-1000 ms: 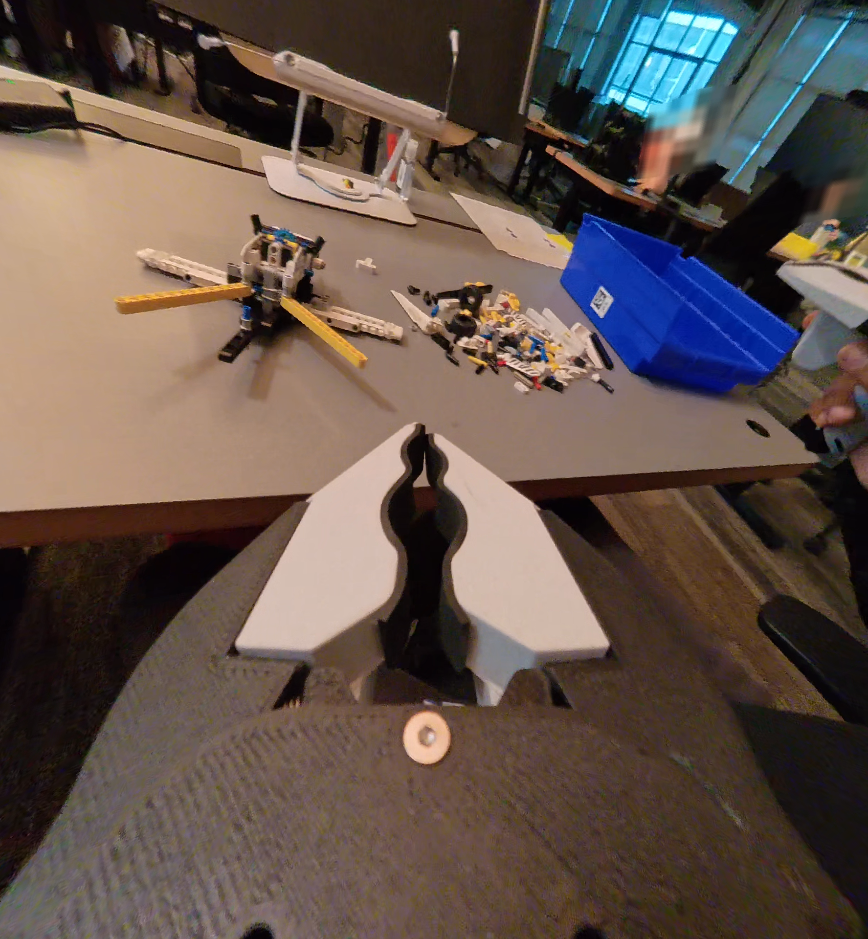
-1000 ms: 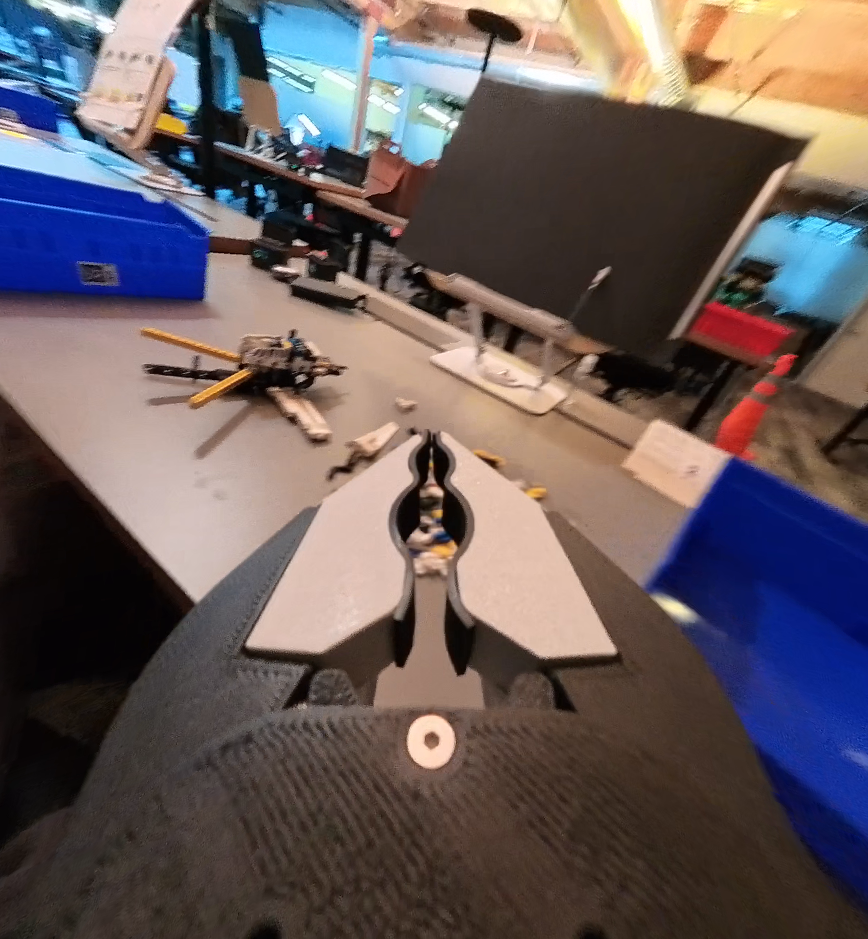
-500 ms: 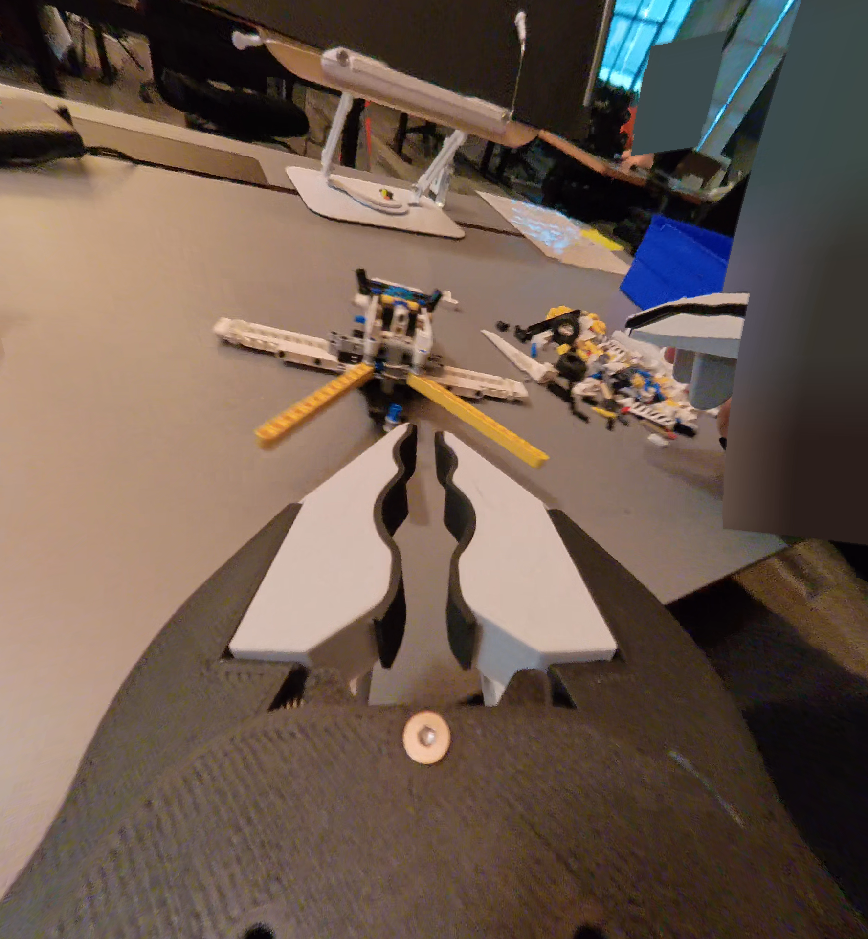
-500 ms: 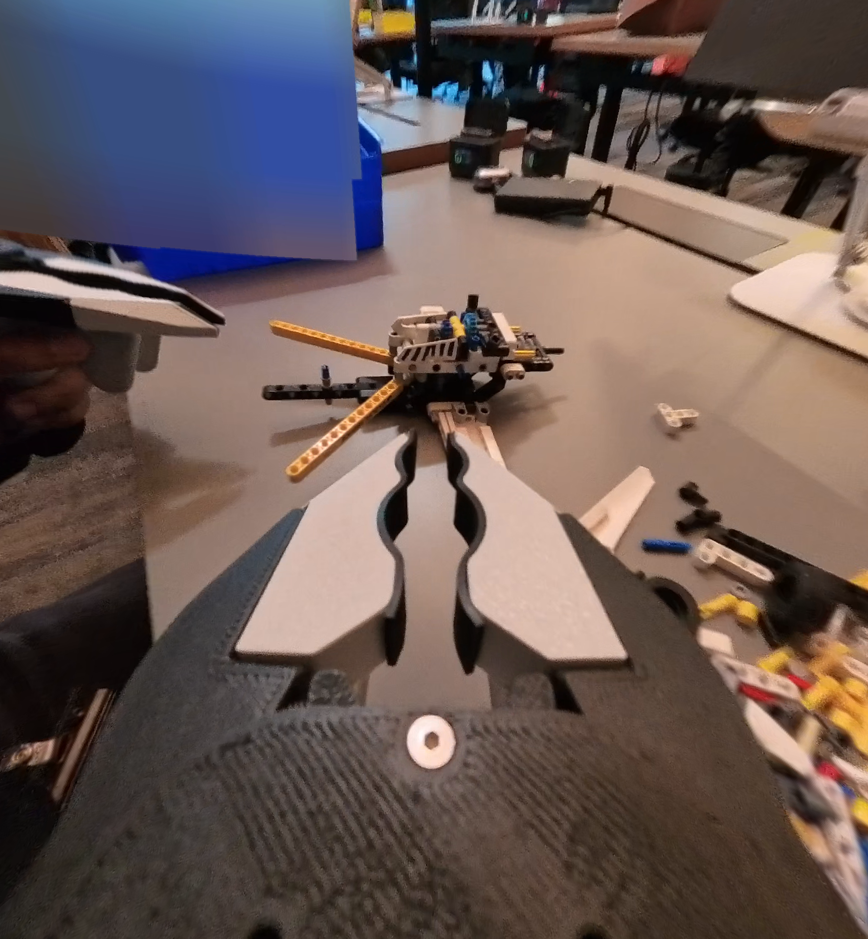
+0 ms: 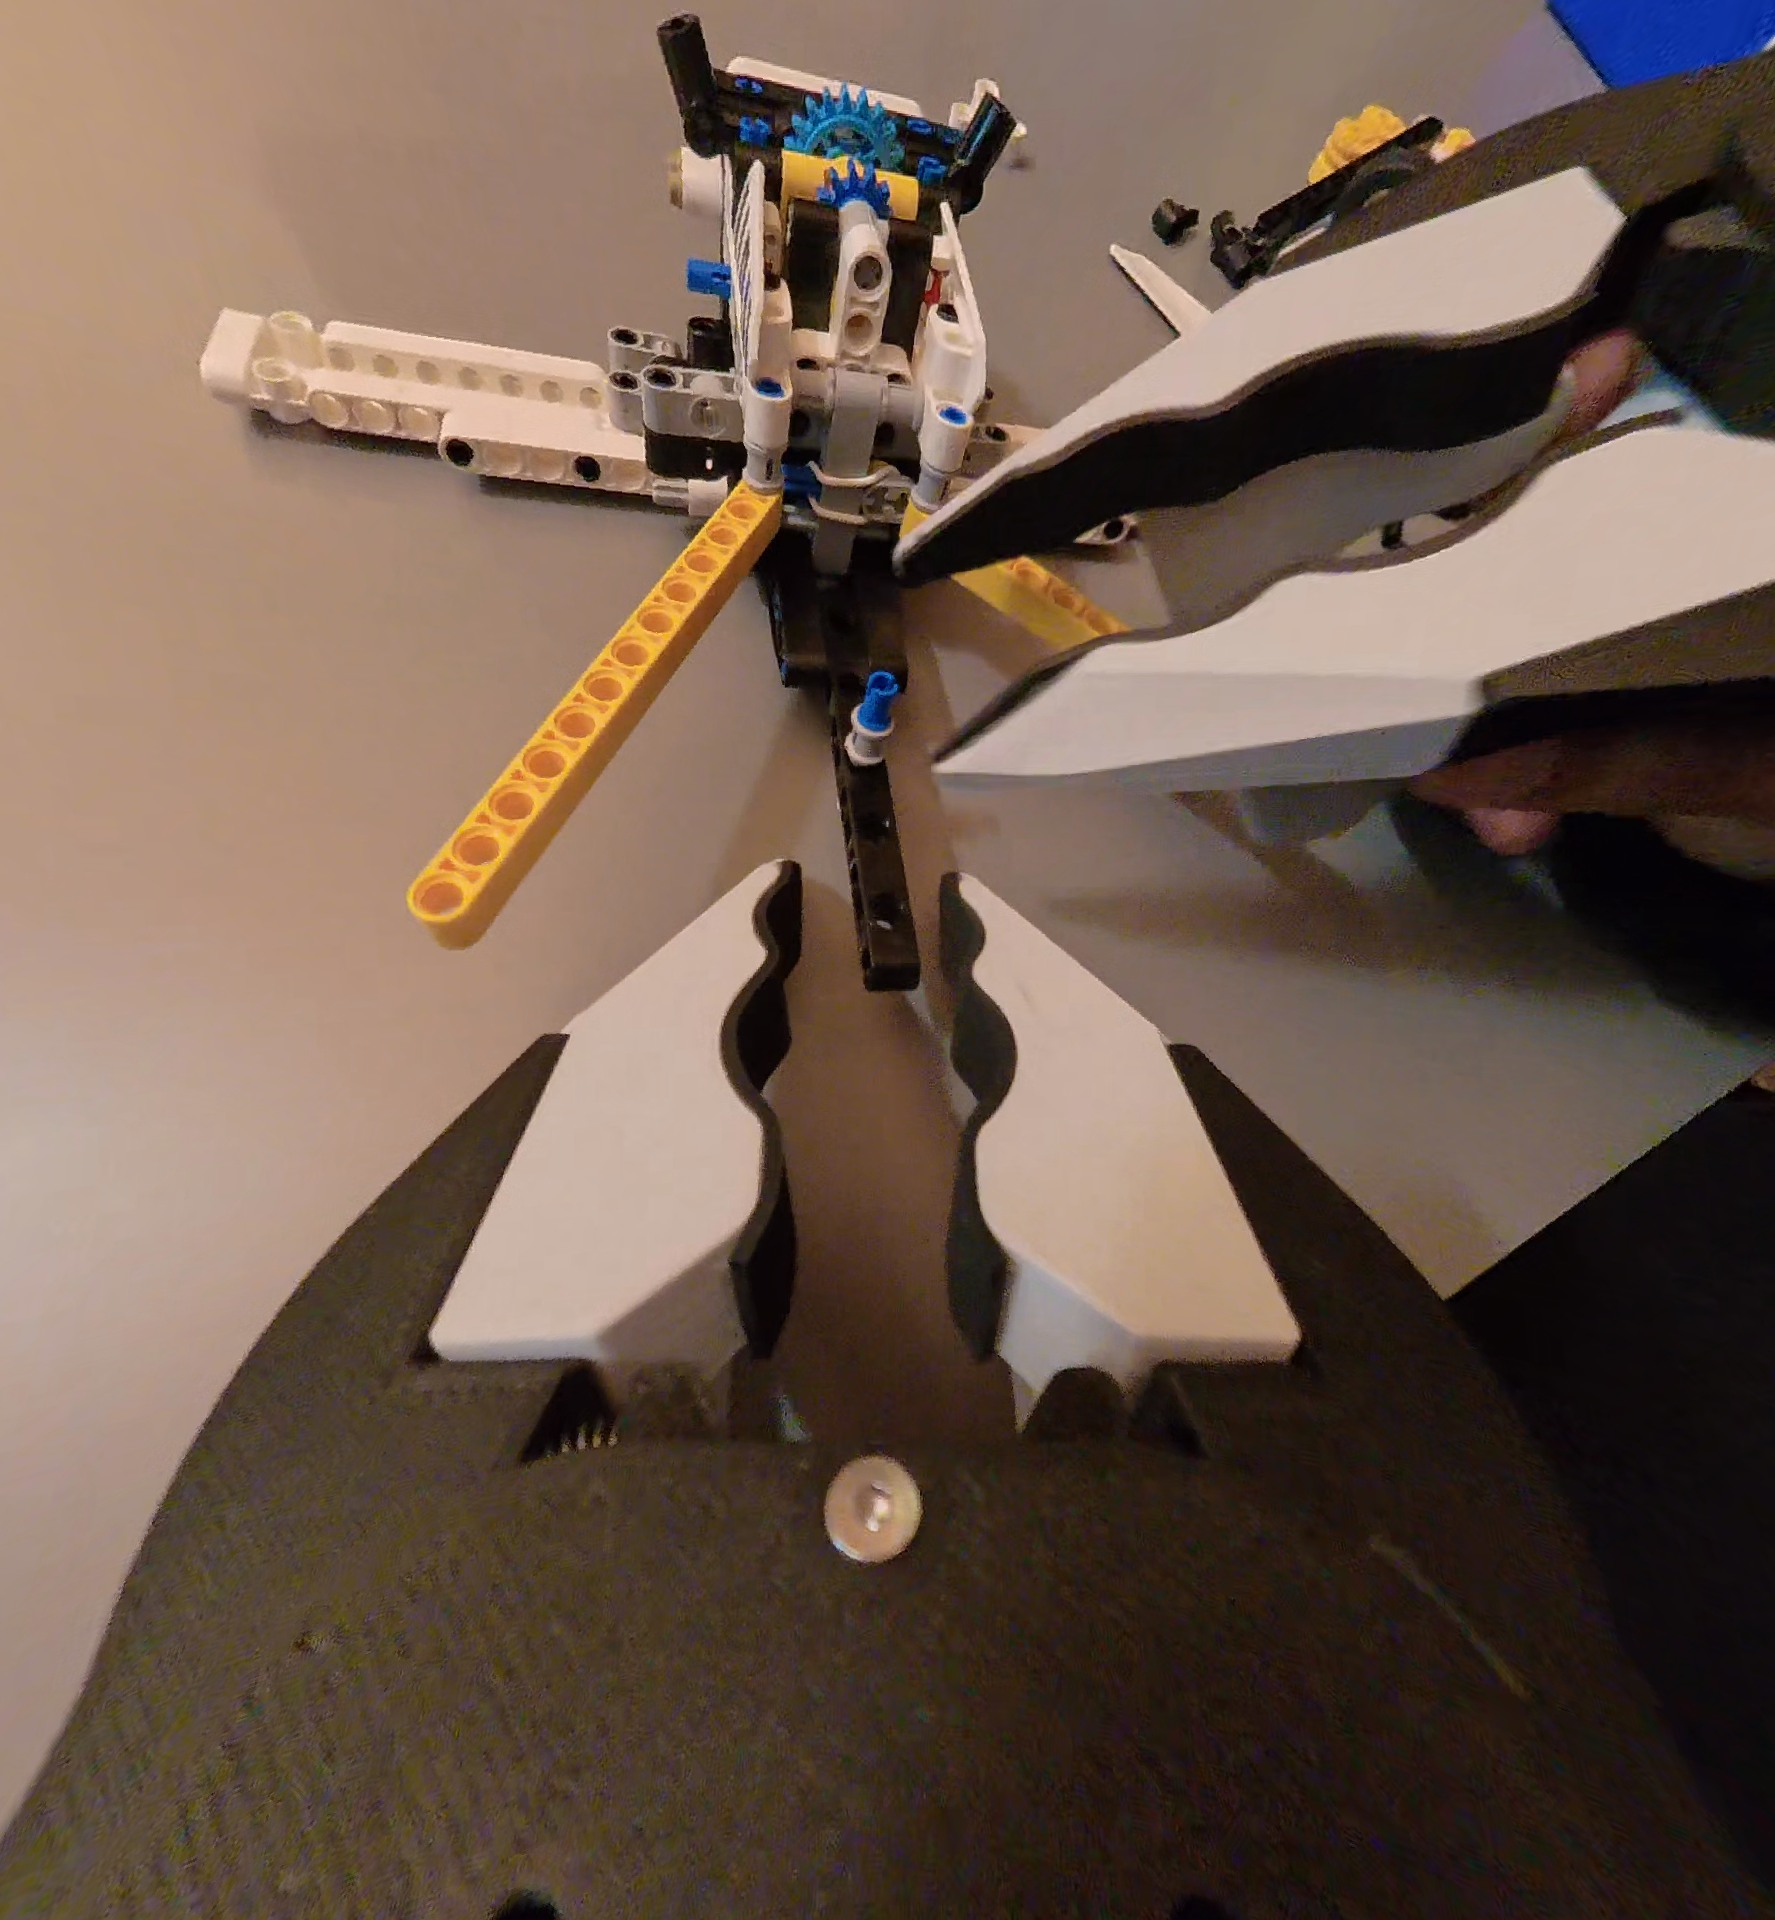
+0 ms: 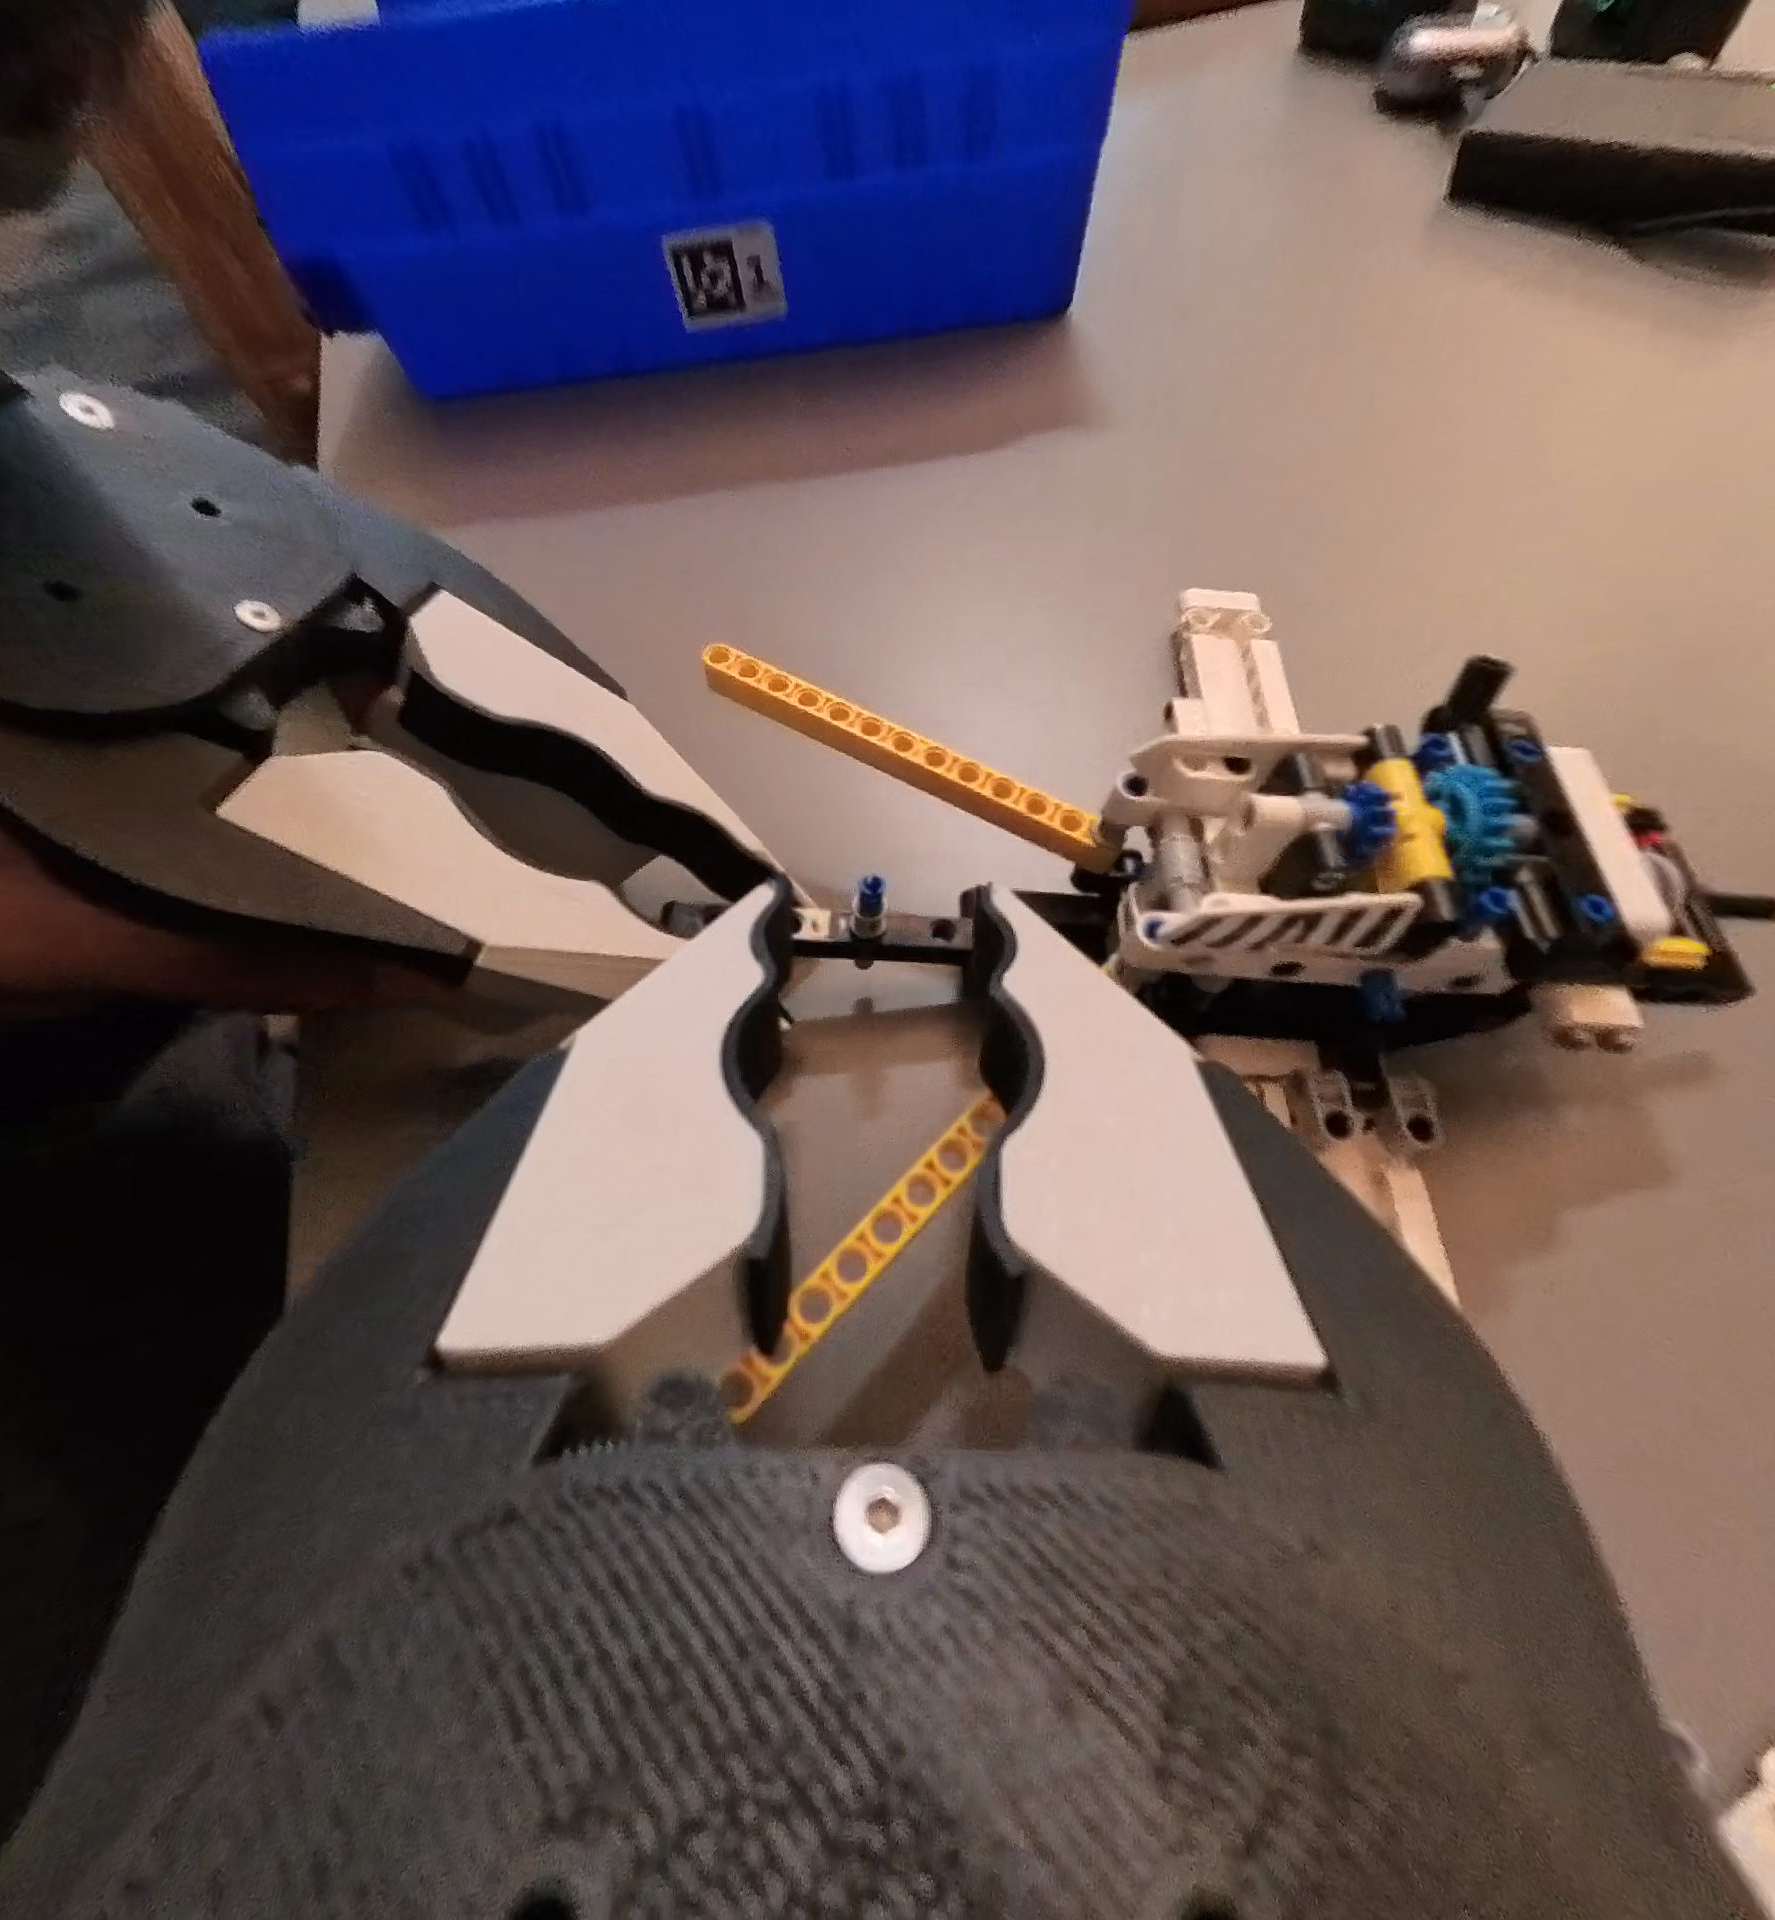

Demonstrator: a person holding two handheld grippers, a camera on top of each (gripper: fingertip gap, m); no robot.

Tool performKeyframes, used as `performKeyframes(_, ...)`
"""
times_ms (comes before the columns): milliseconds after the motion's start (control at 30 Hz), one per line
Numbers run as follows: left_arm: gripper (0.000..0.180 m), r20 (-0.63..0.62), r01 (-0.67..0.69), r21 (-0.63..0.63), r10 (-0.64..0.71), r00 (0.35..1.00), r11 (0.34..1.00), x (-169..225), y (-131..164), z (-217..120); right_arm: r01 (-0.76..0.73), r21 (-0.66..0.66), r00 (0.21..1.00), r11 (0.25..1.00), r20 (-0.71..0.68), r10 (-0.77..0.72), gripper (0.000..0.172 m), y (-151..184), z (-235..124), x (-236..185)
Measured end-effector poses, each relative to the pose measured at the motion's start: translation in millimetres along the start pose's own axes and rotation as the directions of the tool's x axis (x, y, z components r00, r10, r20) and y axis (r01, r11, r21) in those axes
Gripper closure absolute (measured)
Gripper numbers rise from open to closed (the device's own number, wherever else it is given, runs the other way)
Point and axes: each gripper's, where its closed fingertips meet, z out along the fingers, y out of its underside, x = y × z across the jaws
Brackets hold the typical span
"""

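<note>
Two open tools close on a brick-built model lying on the grey counter (image 5: 187,1039).

The left tool (image 5: 867,883) has its jaws parted, with the free end of the model's black beam (image 5: 878,862) between the fingertips; a gap shows on both sides, so nothing is gripped. The right tool (image 6: 878,904) is opened wider and straddles the same black beam crosswise near its blue pin (image 6: 868,902), while a yellow beam (image 6: 893,1226) lies on the counter under its fingers; it holds nothing. The model (image 5: 831,312), white and black with blue gears and a second yellow beam (image 5: 592,707), sits just ahead of both. A blue bin (image 6: 654,187) stands well behind on the counter.
</note>
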Motion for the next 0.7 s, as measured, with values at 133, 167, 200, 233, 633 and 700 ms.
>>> performKeyframes(133, 0.167, -0.002, 0.024, -0.021, -0.024, 1.000, 0.999, -2.2, 0.6, 1.4, 0.028, -0.084, 0.999, 0.996, -0.013, -0.030, 0.145, 8.0, 12.5, 2.7)
performKeyframes(167, 0.170, -0.007, 0.027, -0.029, -0.027, 1.000, 0.999, -1.9, 1.0, 1.8, 0.035, -0.094, 0.999, 0.995, -0.021, -0.038, 0.152, 7.5, 11.8, 3.9)
performKeyframes(200, 0.173, -0.021, 0.024, -0.041, -0.025, 0.999, 0.999, -0.1, 1.7, 2.6, 0.040, -0.101, 0.999, 0.994, -0.022, -0.042, 0.154, 6.4, 11.2, 3.6)
performKeyframes(233, 0.173, -0.028, 0.020, -0.054, -0.022, 0.999, 0.998, 0.8, 2.4, 3.4, 0.044, -0.113, 0.999, 0.993, -0.021, -0.047, 0.157, 6.2, 11.0, 2.4)
performKeyframes(633, 0.176, 0.087, -0.141, -0.070, 0.146, 0.985, 0.988, -5.9, -8.9, 7.9, 0.101, -0.235, 0.995, 0.967, 0.001, -0.103, 0.164, 11.6, 12.6, -3.9)
performKeyframes(700, 0.176, 0.081, -0.134, -0.067, 0.139, 0.987, 0.989, -6.6, -9.6, 7.8, 0.111, -0.261, 0.994, 0.959, 0.014, -0.111, 0.166, 11.4, 13.8, -3.2)
